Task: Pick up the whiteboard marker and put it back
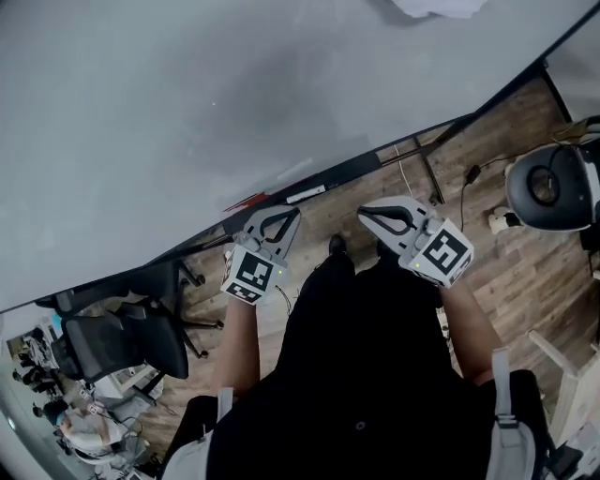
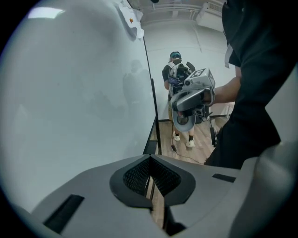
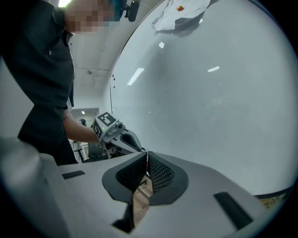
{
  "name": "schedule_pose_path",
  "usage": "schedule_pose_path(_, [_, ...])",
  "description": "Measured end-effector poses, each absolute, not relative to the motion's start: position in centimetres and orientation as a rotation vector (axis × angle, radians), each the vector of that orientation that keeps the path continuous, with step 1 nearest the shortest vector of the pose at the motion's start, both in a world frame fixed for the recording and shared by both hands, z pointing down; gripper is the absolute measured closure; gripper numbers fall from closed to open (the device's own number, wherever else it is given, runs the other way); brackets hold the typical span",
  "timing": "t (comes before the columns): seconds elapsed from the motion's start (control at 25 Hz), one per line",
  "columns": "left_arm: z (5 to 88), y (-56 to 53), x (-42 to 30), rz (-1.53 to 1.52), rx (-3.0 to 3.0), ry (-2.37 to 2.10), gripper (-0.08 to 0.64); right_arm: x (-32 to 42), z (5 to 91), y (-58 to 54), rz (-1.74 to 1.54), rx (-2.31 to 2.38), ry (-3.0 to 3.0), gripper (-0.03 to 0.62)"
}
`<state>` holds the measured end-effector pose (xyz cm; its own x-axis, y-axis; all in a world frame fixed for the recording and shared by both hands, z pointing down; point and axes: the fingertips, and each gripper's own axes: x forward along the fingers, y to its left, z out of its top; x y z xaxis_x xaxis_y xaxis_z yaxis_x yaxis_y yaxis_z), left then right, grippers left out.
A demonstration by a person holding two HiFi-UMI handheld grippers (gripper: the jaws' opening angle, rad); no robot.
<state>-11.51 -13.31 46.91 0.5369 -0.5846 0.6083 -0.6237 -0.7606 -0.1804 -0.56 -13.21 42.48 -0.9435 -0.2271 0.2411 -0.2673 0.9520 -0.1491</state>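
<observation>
A large whiteboard (image 1: 187,94) fills the upper head view, with a dark ledge (image 1: 347,167) along its lower edge. On the ledge lie a white marker-like stick (image 1: 307,194) and a small red object (image 1: 246,201); which one is the whiteboard marker I cannot tell. My left gripper (image 1: 281,214) hovers just below the ledge, shut and empty. My right gripper (image 1: 367,212) hangs beside it, also shut with nothing between its fingers. In the left gripper view the jaws (image 2: 150,160) meet, and the right gripper (image 2: 191,100) shows ahead. The right gripper view shows its jaws (image 3: 147,155) closed and the left gripper (image 3: 116,132) beyond.
A black office chair (image 1: 122,337) stands at the lower left on the wooden floor (image 1: 525,272). A round black-and-white device (image 1: 553,185) and cables sit at the right. Another person (image 2: 179,79) stands farther along the board. A white crumpled thing (image 1: 436,7) sticks to the board's top.
</observation>
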Motion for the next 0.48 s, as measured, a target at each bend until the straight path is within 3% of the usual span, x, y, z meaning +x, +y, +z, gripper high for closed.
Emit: schedule_pose_path(0.48, [52.3, -15.4, -12.2, 1.503, 2.656, -0.889, 0.548, -4.7, 46.5, -16.1, 0.096, 0.496, -2.641, 0.572])
